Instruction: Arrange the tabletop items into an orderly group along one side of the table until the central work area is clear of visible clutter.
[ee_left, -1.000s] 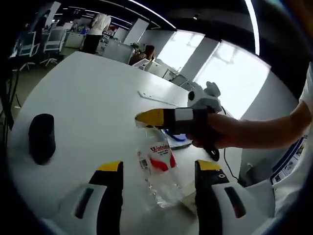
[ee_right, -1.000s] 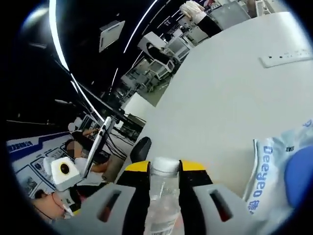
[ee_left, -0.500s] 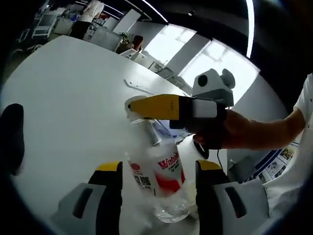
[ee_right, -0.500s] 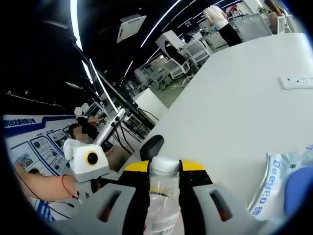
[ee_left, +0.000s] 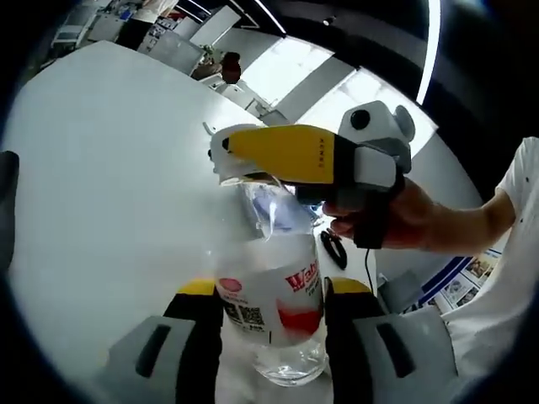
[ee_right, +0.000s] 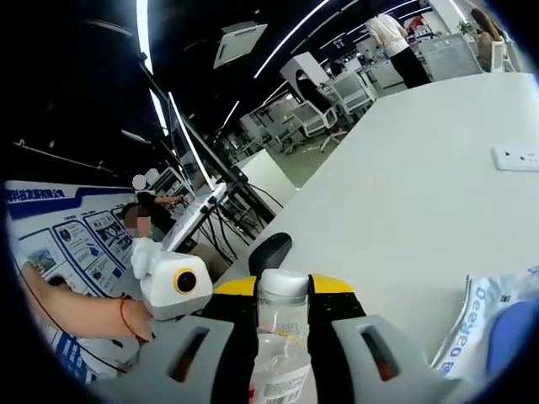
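A clear plastic water bottle [ee_left: 271, 313] with a red-and-white label stands upright between the yellow-tipped jaws of my left gripper [ee_left: 274, 290], which press on both sides of its body. My right gripper [ee_left: 226, 164] comes in from the right, held by a hand [ee_left: 396, 220], and is shut on the bottle's white cap. In the right gripper view that cap [ee_right: 282, 284] sits clamped between the jaws of the right gripper [ee_right: 282, 288], with the bottle [ee_right: 282, 374] running down below. Everything stands over the white table [ee_left: 109, 151].
A black mouse [ee_right: 268, 251] lies on the table beyond the bottle, also at the left edge as the mouse [ee_left: 7, 210]. A blue-and-white tissue pack [ee_right: 482, 316] lies to the right. A white power strip [ee_right: 515, 156] lies farther off. Desks and chairs fill the room behind.
The left gripper has come closer round the bottle and its jaws have narrowed onto the body. The right gripper keeps hold of the cap; the bottle stands more upright.
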Demonstrator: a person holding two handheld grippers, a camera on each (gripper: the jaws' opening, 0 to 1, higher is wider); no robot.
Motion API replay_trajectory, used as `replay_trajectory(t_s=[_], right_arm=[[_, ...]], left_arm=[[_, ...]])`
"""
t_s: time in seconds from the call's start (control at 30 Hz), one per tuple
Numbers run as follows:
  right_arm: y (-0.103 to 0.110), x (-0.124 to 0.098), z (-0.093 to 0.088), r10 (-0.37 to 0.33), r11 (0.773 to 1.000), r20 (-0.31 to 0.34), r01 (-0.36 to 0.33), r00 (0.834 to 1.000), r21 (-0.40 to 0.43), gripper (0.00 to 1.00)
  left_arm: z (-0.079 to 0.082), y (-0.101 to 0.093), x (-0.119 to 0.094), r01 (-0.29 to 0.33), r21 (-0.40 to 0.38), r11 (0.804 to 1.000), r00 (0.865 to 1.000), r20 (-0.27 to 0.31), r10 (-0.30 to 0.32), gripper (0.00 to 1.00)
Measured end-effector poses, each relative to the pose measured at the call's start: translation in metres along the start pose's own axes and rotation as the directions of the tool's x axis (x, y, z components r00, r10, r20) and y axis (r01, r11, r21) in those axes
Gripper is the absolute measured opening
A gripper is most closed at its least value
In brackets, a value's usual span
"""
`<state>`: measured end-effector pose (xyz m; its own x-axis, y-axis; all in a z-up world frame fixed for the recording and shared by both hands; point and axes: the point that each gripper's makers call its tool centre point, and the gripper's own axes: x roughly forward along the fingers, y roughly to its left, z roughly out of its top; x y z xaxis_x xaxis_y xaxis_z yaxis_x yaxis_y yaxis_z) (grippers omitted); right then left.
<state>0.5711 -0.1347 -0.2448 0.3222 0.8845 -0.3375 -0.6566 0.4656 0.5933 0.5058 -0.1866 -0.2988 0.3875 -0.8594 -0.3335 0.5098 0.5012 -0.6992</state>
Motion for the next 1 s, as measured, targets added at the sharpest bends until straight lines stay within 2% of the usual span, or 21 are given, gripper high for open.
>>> replay_trajectory(t_s=[0.23,0.47,0.6,0.8,0.9,0.93,1.0], right_arm=[[0.009,-0.005,0.008,0.008,0.999,0.009,-0.007,1.0,-0.047,0.19],[0.025,-0.014,0.019,0.021,0.988,0.018,-0.019,1.0,-0.152,0.18],[0.034,-0.018,0.027,0.028,0.974,0.039,-0.019,0.999,-0.225,0.18],[0.042,-0.023,0.04,0.045,0.947,0.074,-0.019,0.996,-0.321,0.19],[0.047,-0.026,0.05,0.058,0.924,0.103,-0.014,0.993,-0.381,0.19],[0.047,-0.026,0.052,0.057,0.919,0.107,-0.011,0.993,-0.393,0.19],[0.047,-0.027,0.057,0.059,0.911,0.113,-0.007,0.992,-0.413,0.19]], left_arm=[[0.007,-0.002,-0.003,-0.006,0.043,0.999,1.0,0.026,0.004,0.43],[0.017,-0.002,-0.003,-0.027,0.128,0.991,0.999,0.024,0.024,0.42],[0.024,-0.002,-0.003,-0.029,0.173,0.985,0.999,0.03,0.024,0.41],[0.044,-0.003,-0.004,-0.049,0.288,0.956,0.997,0.069,0.03,0.41],[0.052,-0.003,-0.004,-0.051,0.319,0.946,0.996,0.085,0.025,0.41],[0.058,-0.002,-0.003,-0.061,0.348,0.936,0.995,0.098,0.028,0.41],[0.064,-0.003,-0.001,-0.05,0.357,0.933,0.994,0.105,0.014,0.41]])
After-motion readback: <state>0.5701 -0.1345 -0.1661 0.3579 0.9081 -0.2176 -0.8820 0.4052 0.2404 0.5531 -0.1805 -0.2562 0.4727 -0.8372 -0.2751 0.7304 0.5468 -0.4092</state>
